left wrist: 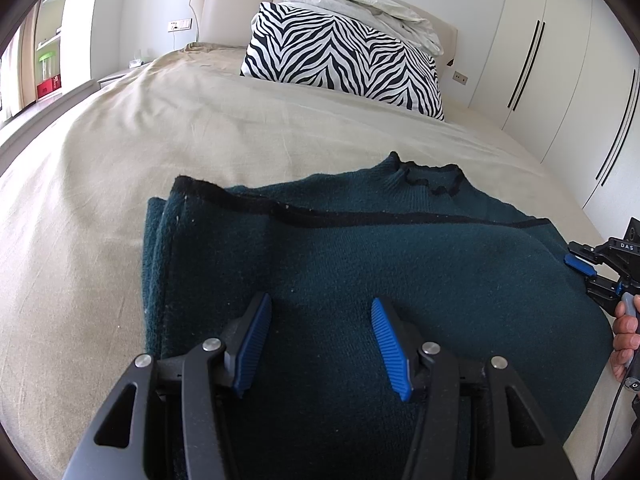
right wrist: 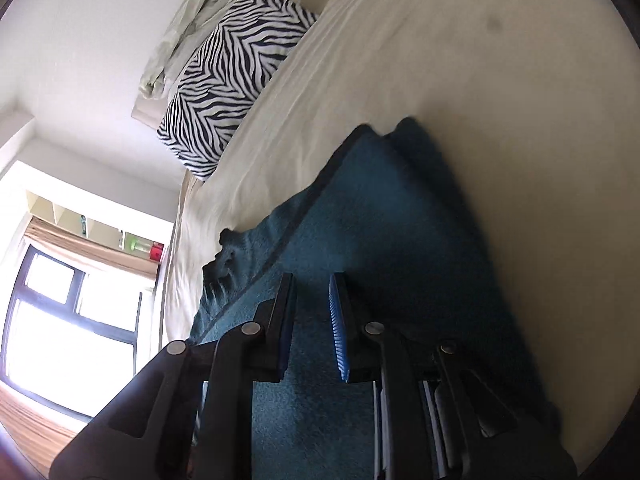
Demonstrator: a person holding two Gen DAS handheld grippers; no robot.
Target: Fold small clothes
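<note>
A dark teal knitted sweater (left wrist: 360,248) with black trim lies on the beige bed (left wrist: 120,160), its lower part folded up over the body and the neck hole pointing at the pillows. My left gripper (left wrist: 320,320) hovers over the near part of the sweater, open, with nothing between its blue pads. At the sweater's right edge my right gripper (left wrist: 586,276) is turned on its side, one finger above the other. In the right wrist view the right gripper (right wrist: 312,300) has its jaws narrowly apart with the sweater (right wrist: 380,208) between them. That view is blurred.
A zebra-print pillow (left wrist: 344,56) and crumpled pale bedding (left wrist: 360,0) lie at the headboard. White wardrobe doors (left wrist: 560,60) stand along the right side of the bed. A person's hand (left wrist: 626,332) holds the right gripper's handle. Bare sheet stretches to the left.
</note>
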